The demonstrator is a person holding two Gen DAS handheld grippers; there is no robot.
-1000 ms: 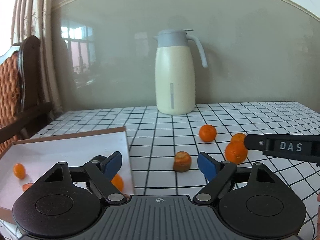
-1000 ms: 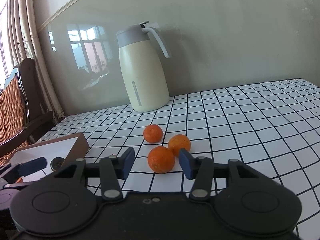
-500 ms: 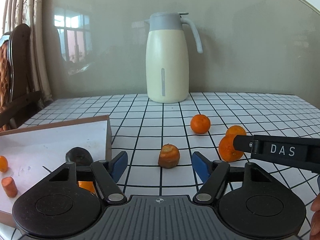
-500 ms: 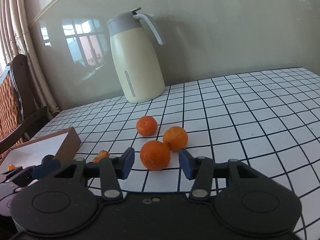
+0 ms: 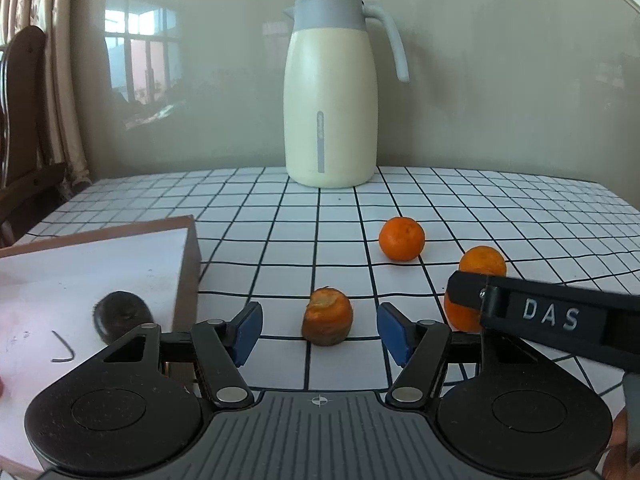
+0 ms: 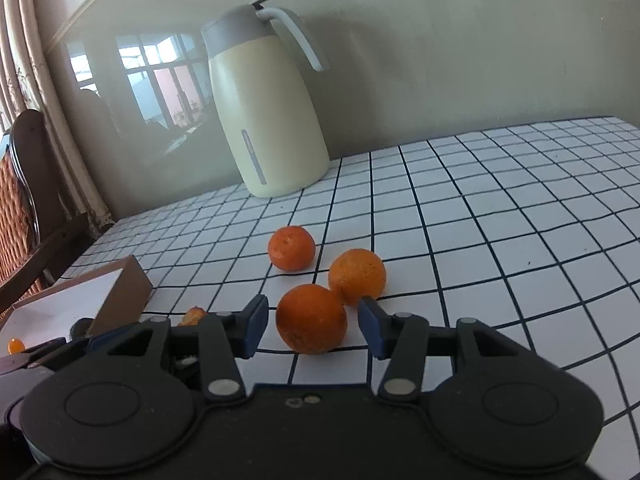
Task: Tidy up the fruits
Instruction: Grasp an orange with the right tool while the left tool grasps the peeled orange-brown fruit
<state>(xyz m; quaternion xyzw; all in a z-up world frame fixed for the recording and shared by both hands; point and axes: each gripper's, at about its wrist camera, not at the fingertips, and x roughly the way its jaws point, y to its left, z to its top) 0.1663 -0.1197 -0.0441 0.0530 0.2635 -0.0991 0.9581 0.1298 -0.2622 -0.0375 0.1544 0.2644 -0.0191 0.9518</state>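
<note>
Three oranges lie on the checked tablecloth. My right gripper point(image 6: 310, 324) is open with the nearest orange point(image 6: 311, 318) between its blue pads, not squeezed. A second orange point(image 6: 357, 277) sits just behind it and a third orange point(image 6: 291, 247) farther back. My left gripper point(image 5: 319, 333) is open around a browned, half-eaten orange piece point(image 5: 327, 321) on the table. In the left wrist view the right gripper's finger marked DAS point(image 5: 548, 316) covers part of the nearest orange point(image 5: 460, 314).
A cream thermos jug point(image 5: 330, 92) stands at the back by the wall. A shallow cardboard box point(image 5: 100, 264) lies at the left, holding a dark round fruit point(image 5: 122, 314) and a small orange piece point(image 6: 16, 345). A wooden chair point(image 6: 24, 208) is beyond the table's left edge.
My left gripper has swung right from the box and closed in until the browned piece sits between its open pads. My right gripper has moved forward around the nearest orange.
</note>
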